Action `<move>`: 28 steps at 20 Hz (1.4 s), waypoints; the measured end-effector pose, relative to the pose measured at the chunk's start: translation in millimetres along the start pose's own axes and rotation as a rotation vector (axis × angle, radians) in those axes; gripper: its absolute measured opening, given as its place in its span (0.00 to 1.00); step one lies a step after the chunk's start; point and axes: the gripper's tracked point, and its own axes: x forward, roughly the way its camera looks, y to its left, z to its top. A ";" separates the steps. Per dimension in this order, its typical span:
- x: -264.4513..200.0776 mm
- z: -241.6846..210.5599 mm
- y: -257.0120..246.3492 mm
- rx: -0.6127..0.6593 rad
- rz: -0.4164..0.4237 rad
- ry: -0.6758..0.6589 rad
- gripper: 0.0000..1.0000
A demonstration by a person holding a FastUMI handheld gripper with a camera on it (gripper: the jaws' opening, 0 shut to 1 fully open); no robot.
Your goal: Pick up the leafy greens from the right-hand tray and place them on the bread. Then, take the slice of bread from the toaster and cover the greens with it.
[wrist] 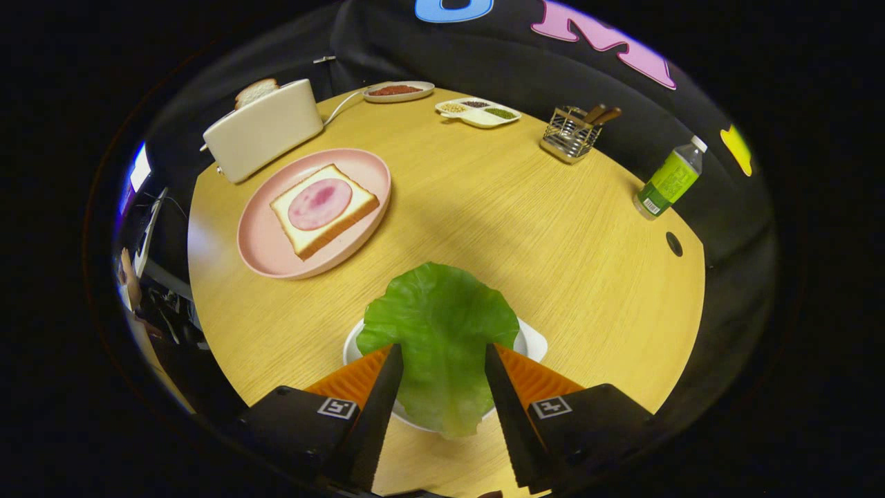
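Item: lettuce leaf (439,332), green, broad and ruffled, lying over a small white tray (534,340) on the round wooden bench (525,228); its near end droops past the tray's edge. Tongs (441,360): apart, one finger on each side of the leaf, whether the pads touch it cannot be told; not yet clamped. Destination: slice of bread (325,220) topped with a round of ham (319,204), on a pink plate (263,242), well beyond the leaf toward the left finger's side. Behind the plate, a white toaster (263,130) with a second bread slice (256,90) standing in its slot. Also on the bench: a dish of reddish grains (399,90), a divided dish (478,113), a wire utensil holder (571,131), a green bottle (671,180). Handling advice, as judgement: the leaf looks thin and floppy, so close on its thicker middle, gather enough to hold, lift straight clear of the tray, and carry it low and level to the ham.
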 end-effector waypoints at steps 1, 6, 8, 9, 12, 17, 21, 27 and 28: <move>5.3 -1.6 -0.1 0.006 0.009 0.012 0.72; 12.3 -7.4 0.6 0.044 0.025 0.061 0.65; 13.5 -6.0 -3.4 0.060 0.018 0.060 0.55; 12.2 -7.1 -2.8 0.060 0.009 0.058 0.36; 11.5 -5.7 -3.6 0.025 -0.017 0.037 0.10; -14.2 7.3 0.7 0.073 -0.052 -0.025 0.10; -47.7 27.0 10.4 0.103 -0.059 -0.093 0.09; -82.8 92.3 56.4 0.103 -0.013 -0.229 0.09; -84.7 104.0 67.2 0.101 0.003 -0.246 0.09</move>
